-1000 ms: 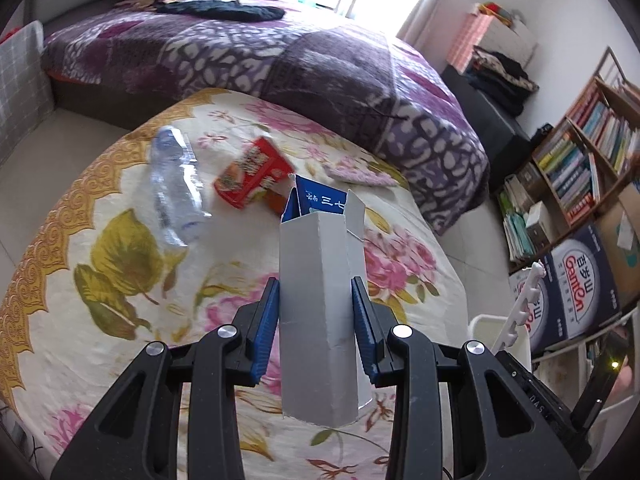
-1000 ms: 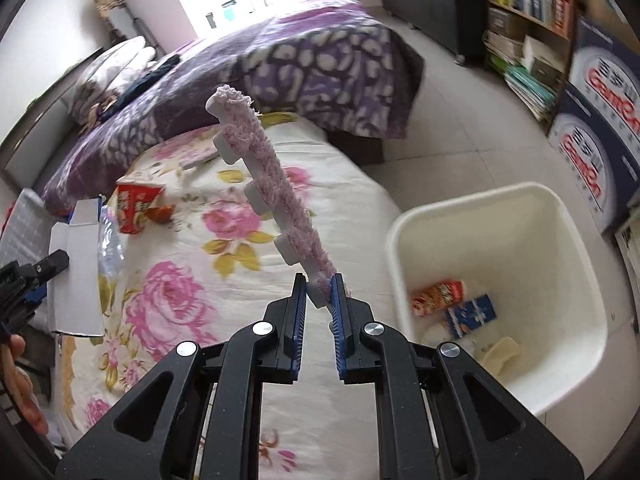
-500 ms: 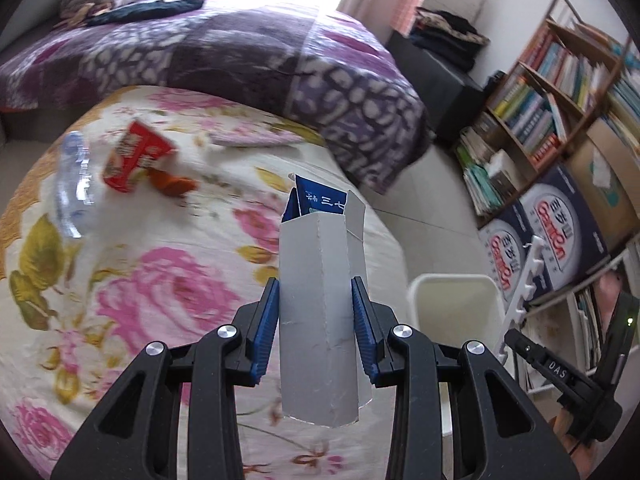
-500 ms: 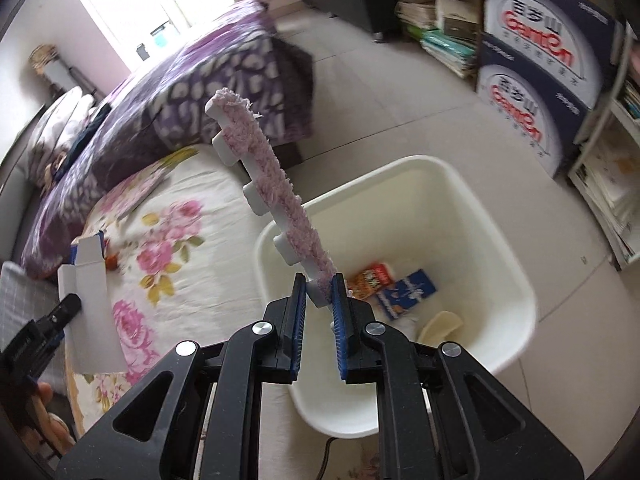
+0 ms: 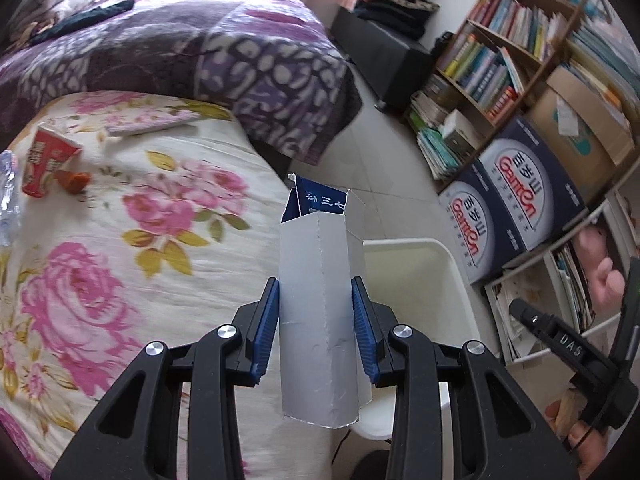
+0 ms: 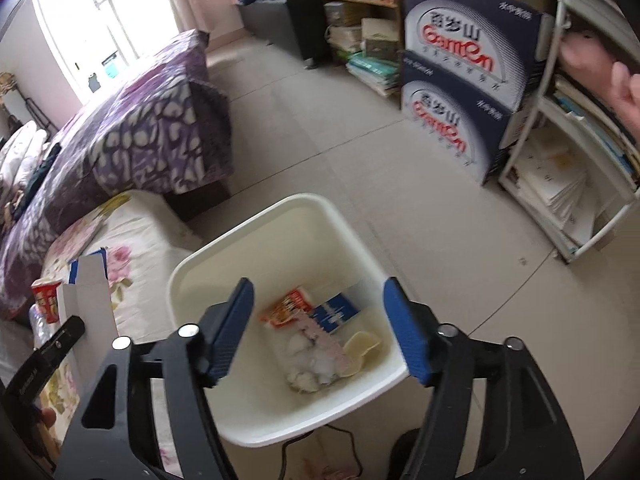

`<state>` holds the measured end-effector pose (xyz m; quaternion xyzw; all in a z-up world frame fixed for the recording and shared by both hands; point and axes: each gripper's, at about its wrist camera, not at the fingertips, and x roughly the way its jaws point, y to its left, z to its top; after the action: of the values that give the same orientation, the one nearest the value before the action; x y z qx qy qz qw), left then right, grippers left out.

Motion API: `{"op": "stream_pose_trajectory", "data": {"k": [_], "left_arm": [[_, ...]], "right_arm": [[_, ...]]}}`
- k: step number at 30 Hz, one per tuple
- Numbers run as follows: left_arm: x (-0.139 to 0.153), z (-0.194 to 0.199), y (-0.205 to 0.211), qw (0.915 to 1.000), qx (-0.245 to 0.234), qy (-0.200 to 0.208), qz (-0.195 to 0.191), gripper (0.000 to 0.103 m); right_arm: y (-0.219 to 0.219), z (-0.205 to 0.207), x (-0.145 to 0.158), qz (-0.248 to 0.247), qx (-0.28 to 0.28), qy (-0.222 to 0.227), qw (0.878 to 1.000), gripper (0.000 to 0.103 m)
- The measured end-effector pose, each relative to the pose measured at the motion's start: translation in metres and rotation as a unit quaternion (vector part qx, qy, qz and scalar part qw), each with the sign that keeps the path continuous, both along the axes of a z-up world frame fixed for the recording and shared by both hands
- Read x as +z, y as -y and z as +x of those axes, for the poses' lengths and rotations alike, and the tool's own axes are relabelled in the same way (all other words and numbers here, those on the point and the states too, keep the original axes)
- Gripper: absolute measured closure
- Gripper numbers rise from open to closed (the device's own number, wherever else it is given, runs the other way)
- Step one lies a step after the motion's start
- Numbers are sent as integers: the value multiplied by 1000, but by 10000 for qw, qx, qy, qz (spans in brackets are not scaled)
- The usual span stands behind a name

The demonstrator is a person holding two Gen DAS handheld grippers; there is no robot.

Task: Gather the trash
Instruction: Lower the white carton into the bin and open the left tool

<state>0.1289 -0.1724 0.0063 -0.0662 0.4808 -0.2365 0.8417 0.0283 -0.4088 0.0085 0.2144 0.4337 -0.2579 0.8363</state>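
My left gripper [image 5: 316, 320] is shut on an opened grey-white carton with a blue inside [image 5: 320, 312] and holds it upright near the table's edge, beside the white bin [image 5: 448, 272]. The carton also shows in the right wrist view [image 6: 90, 296]. My right gripper [image 6: 320, 328] is open and empty above the white bin [image 6: 280, 216]. In the bin lie a pink-white foam strip [image 6: 324, 340], a red packet [image 6: 286, 310], a blue box [image 6: 336, 312] and crumpled tissue [image 6: 304, 368].
On the floral tablecloth [image 5: 120, 240] lie a red snack packet [image 5: 46, 160], an orange scrap [image 5: 74, 182] and a clear plastic bottle [image 5: 6, 196]. A purple bed [image 5: 180, 52], bookshelves [image 5: 500, 52] and stacked dark-blue printed cartons [image 6: 460, 92] surround the bin.
My right gripper has opened and let go of the pink foam strip, which now lies in the bin. My left gripper has carried the carton right, toward the bin.
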Motion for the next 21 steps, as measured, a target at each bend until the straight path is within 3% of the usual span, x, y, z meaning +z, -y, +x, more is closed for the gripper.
{"op": "stream_pose_trajectory", "data": {"k": [3, 6, 19, 20, 21], "left_arm": [[-4, -4, 14, 9999, -148, -34, 19, 67], [-9, -8, 26, 9995, -303, -87, 42, 67], [-33, -26, 68, 9937, -1077, -294, 72, 65], [-34, -27, 70, 9932, -1119, -303, 51, 64], [-35, -27, 71, 9927, -1161, -327, 9, 53]], "right_arm": [[9, -7, 4, -94, -157, 21, 9998, 18], [19, -11, 8, -92, -328, 62, 9994, 13], [40, -28, 13, -129, -791, 153, 9967, 9], [41, -28, 13, -134, -797, 159, 9966, 9], [40, -27, 13, -144, -802, 164, 9965, 9]]}}
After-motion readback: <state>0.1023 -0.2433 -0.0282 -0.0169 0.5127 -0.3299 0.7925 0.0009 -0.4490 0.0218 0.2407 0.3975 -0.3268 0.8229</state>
